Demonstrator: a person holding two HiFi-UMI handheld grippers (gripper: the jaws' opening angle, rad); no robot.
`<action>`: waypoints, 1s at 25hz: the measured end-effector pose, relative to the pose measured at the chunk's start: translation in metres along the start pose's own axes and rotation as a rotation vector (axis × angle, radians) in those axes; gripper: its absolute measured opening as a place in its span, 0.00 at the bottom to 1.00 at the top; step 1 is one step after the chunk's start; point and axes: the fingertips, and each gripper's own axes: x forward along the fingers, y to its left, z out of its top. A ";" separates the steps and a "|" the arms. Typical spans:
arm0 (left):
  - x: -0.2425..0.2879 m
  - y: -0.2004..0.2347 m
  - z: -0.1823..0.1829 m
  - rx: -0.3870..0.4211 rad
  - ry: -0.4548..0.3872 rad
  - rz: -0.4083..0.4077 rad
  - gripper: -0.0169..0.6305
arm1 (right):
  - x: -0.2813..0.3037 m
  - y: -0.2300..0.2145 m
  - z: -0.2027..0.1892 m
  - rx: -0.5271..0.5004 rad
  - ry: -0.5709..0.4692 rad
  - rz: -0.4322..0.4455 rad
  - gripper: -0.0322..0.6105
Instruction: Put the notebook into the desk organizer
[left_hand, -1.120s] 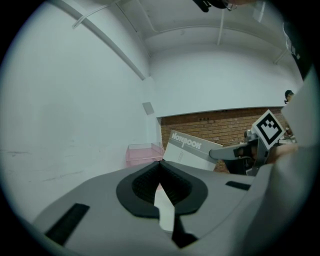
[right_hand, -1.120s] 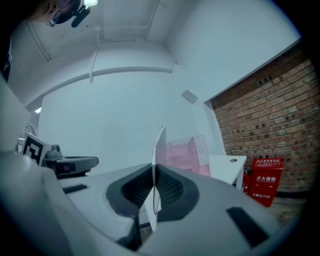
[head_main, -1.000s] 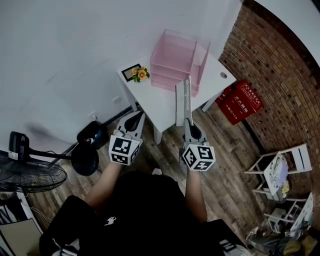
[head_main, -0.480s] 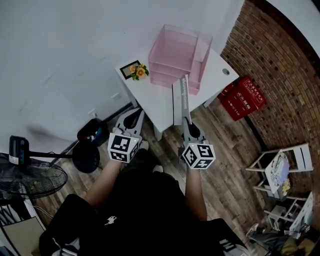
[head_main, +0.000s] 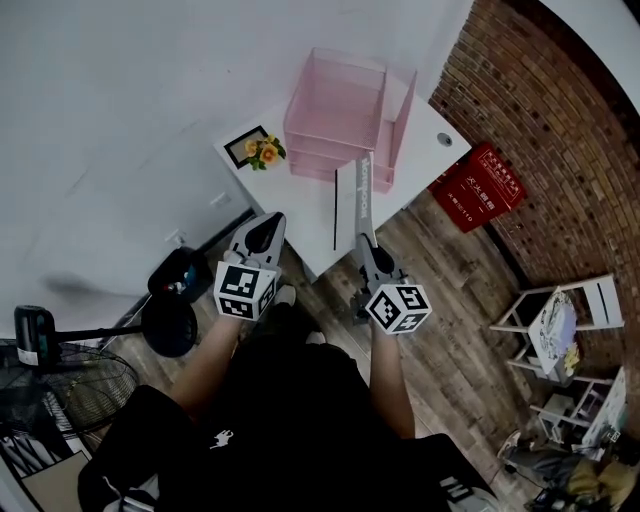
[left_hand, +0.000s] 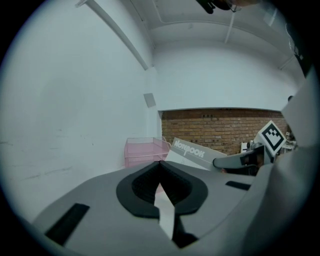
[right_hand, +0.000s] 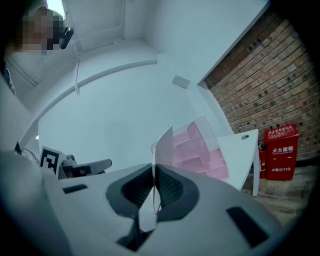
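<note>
A white wall (head_main: 150, 90) and a brick wall (head_main: 540, 100) meet behind a white desk (head_main: 300, 205) that stands on a wood-plank floor (head_main: 450, 340). At the back of the desk sits the desk organizer (head_main: 340, 110), translucent pink plastic with stacked open trays and an upright side section; nothing shows in it. A red box (head_main: 478, 188) with white print leans at the foot of the brick wall. The notebook (head_main: 358, 205) is off the desk, held in the air on edge over the desk's near side, its far end near the organizer's front. It is thin and flat, with a pale grey-white cover and the word NOTEBOOK in darker block letters along one long side, read plainly in the left gripper view (left_hand: 192, 152); in the right gripper view it shows only as a slim pale blade (right_hand: 162, 147) rising against the pink trays (right_hand: 200, 147). The right gripper (head_main: 368, 250) is clamped on the notebook's near end, its dark pads (right_hand: 167, 187) pressed to both faces. The left gripper (head_main: 268, 222) hovers beside it over the desk's near left corner, clenched with its tips together on nothing (left_hand: 160, 165). A small black frame with orange flowers (head_main: 255, 148) stands left of the organizer.
</note>
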 end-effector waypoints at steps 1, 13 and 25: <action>0.005 0.003 -0.001 0.000 0.006 -0.004 0.03 | 0.004 -0.001 -0.001 0.014 0.000 0.007 0.07; 0.065 0.041 -0.017 -0.006 0.070 -0.087 0.03 | 0.042 -0.003 -0.018 0.230 -0.030 0.110 0.07; 0.088 0.044 -0.028 -0.001 0.103 -0.142 0.03 | 0.055 -0.009 -0.034 0.455 -0.073 0.157 0.07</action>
